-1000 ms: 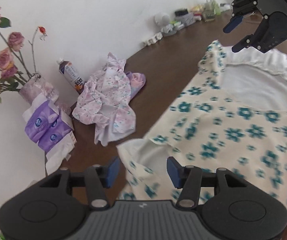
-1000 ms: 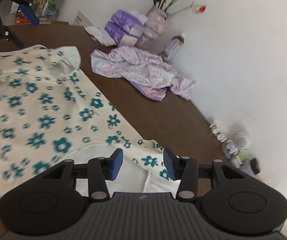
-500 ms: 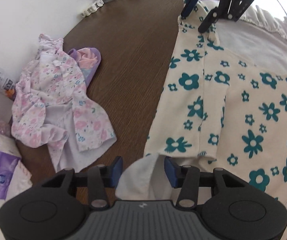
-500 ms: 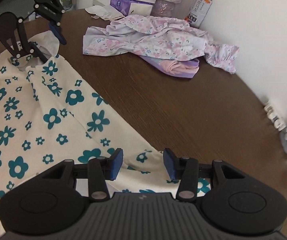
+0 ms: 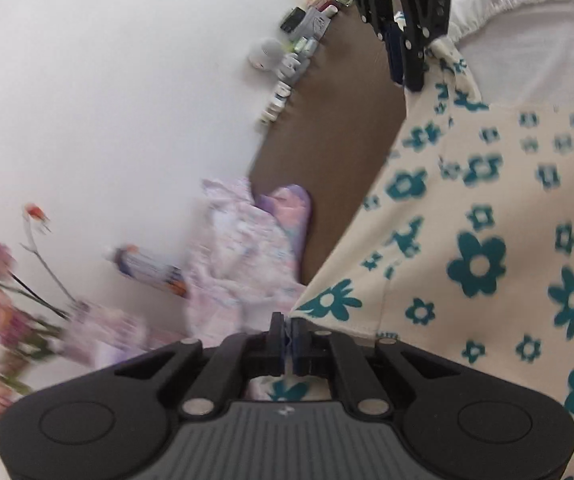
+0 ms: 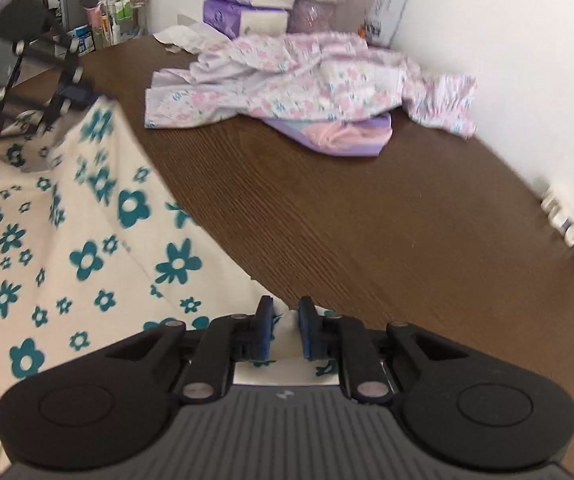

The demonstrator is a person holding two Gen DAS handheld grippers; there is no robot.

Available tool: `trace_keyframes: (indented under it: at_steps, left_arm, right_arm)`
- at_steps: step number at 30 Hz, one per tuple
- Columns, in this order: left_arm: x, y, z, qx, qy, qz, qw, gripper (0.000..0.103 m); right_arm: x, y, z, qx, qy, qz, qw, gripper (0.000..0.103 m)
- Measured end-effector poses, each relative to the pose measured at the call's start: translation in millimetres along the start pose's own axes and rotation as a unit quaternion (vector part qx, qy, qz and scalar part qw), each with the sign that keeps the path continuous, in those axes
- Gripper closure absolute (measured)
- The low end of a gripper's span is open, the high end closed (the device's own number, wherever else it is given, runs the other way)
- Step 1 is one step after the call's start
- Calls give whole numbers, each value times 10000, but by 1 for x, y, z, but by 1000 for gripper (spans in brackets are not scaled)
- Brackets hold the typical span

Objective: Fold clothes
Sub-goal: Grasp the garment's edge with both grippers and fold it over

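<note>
Cream garment with teal flowers (image 6: 87, 240): spread on the brown desk (image 6: 347, 220), long edge running between both grippers. Left gripper (image 5: 287, 334): fingers closed, pinching one corner. Right gripper (image 6: 285, 330): fingers closing, the opposite corner's cloth between them. Beyond, toward the desk's wall edge: pink floral clothes (image 6: 287, 76), well apart.

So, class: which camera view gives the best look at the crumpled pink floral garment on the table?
The right wrist view: the pink floral garment lies spread out and fairly sharp across the brown table. In the left wrist view it is motion-blurred and partly hidden behind the flowered cloth.
</note>
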State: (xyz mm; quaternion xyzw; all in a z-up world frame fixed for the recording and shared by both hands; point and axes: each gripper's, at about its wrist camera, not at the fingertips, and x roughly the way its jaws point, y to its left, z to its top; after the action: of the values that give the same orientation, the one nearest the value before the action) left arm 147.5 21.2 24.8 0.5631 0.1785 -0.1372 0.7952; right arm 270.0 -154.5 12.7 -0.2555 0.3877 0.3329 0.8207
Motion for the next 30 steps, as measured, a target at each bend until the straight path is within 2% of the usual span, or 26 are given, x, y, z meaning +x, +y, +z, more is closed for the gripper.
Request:
trace_keyframes:
  at_steps: [1,2,3,6,8,9,10,11,15,19,21,22,23,25,26,28,30]
  left_arm:
    - [3,-3,-1,59,85,-65,9999,100]
    - [7,-6,-3,97,238,-309,9992,95]
    - [11,-8,-5,52,347,-549,9979,94]
    - [18,-5,-12,-294,538,-1110,9919,86]
    - [21,2,-16,-556,567,-1269,9887,73]
    - [24,4,-18,-619,571,-1279,9882,70]
    - [27,6,-19,-666,604,-1271,9878,64]
    - [29,8,-21,-724,628,-1279,9872,64]
    - [35,21,-27,-1147,635,-1610,9782,64]
    - [45,34,-34,-1487,572,-1956,9677,63]
    - [49,40,-35,-1638,585,-2107,9619,64]
    - [51,42,-36,-1715,605,-2183,9588,64]
    - [53,45,-36,-1792,625,-2258,9555,64]
    - [58,50,-37,-1967,698,-2417,9476,69]
    - [61,52,-37,-2066,768,-2482,9433,82]
    - [64,50,-35,-2224,929,-2456,9389,100]
    - [60,45,-32,-2260,943,-2231,9436,100]
  right_arm:
    - [-2,0,0,3,-32,-6,10000,90]
    - [-3,0,-1,12,-63,-9,10000,89]
    - [-5,0,-1,20,-94,-12,10000,88]
    - [-10,-9,1,282,-323,97,9990,79]
    - [-11,-16,4,454,-435,311,9975,75]
    - [-10,-19,6,504,-443,454,9967,74]
    - [-9,-22,9,555,-452,596,9957,68]
    - [-4,-22,11,514,-377,655,9958,63]
    - [16,-22,17,338,-28,784,9963,59]
    - [33,-27,18,372,320,1152,9921,59]
    - [36,-27,19,293,347,1195,9918,59]
    - [36,-27,20,261,385,1193,9918,61]
    - [37,-26,21,203,409,1182,9919,74]
    - [37,-26,24,131,495,1239,9910,93]
    - [37,-24,25,66,520,1206,9913,93]
    - [36,-16,28,-110,535,1049,9930,95]
    - [33,-3,27,-270,487,761,9955,98]
